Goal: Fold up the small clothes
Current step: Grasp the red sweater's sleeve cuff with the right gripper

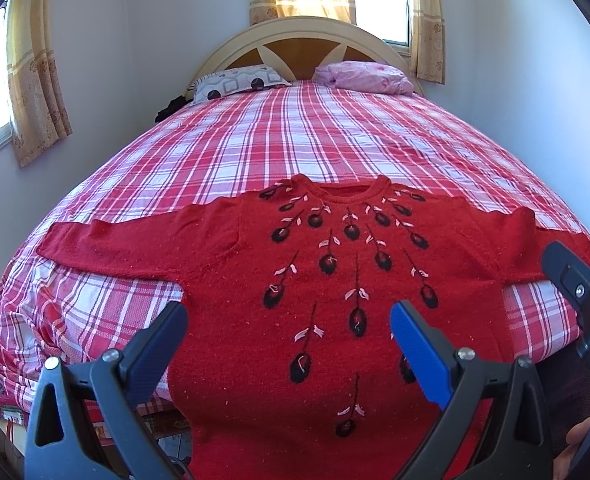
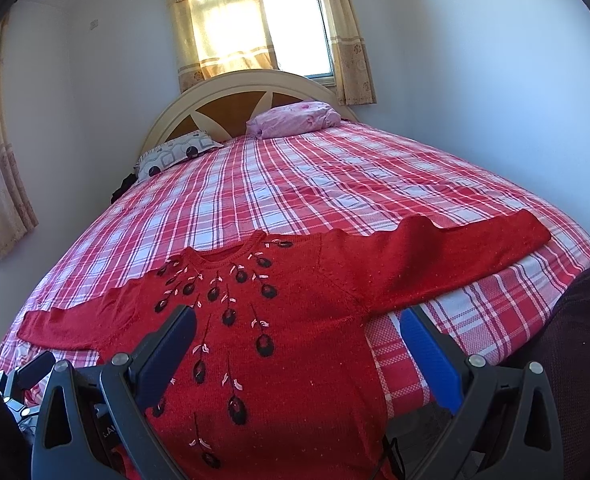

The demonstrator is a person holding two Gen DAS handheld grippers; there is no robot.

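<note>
At the bottom of the left wrist view we see our left hand-held gripper with its jaws spread wide and nothing between them, hovering over the lower body of a red sweater embroidered with dark buds. In the right wrist view our right hand-held gripper is equally wide open and empty, low in the frame above the sweater's right side. The sweater lies flat, front up, sleeves stretched out left and right, across the near end of a red plaid bed, with two pillows at the headboard in the upper middle.
</note>
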